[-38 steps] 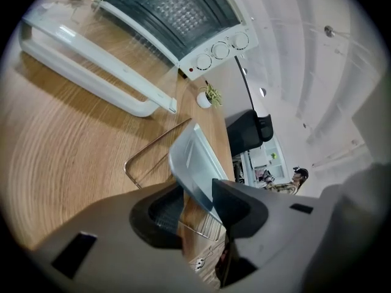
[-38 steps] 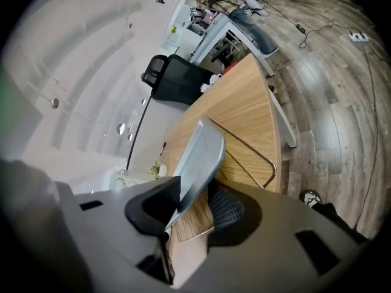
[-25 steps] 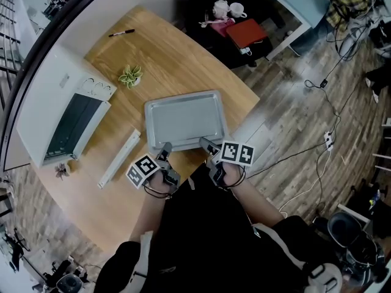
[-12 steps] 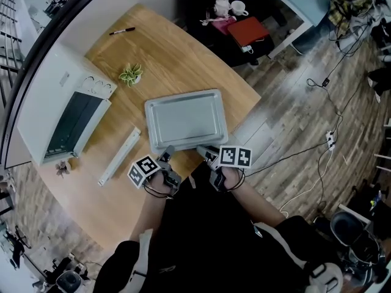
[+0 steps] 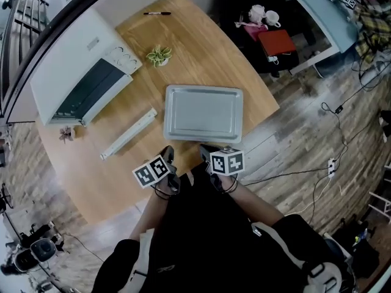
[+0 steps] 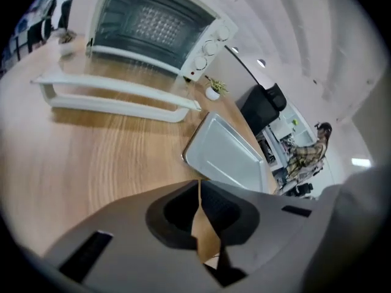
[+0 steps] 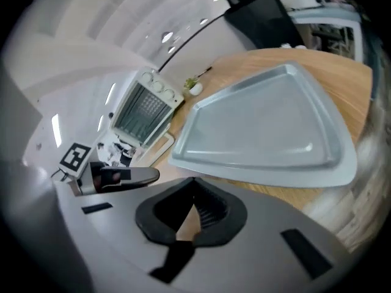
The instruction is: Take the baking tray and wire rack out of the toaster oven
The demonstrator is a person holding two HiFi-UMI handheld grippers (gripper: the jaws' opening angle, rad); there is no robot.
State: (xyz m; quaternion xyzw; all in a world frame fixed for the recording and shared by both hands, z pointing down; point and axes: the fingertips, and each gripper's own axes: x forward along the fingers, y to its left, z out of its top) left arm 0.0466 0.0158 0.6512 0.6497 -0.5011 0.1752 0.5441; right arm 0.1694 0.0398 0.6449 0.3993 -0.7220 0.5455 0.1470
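The grey baking tray lies flat on the wooden table, empty, and shows in the left gripper view and the right gripper view too. The white toaster oven stands at the far left with its dark glass front facing the tray. My left gripper and right gripper hover just short of the tray's near edge, apart from it. Both have just closed: the left gripper and the right gripper are shut with nothing between their jaws.
A long white bar-shaped piece lies between oven and tray. A small potted plant and a black pen sit at the table's far side. The table edge runs just right of the tray, with wood floor and cables beyond.
Both grippers have drawn back from the tray's near edge and their jaws have closed. The tray stays on the table. The head view has shifted.
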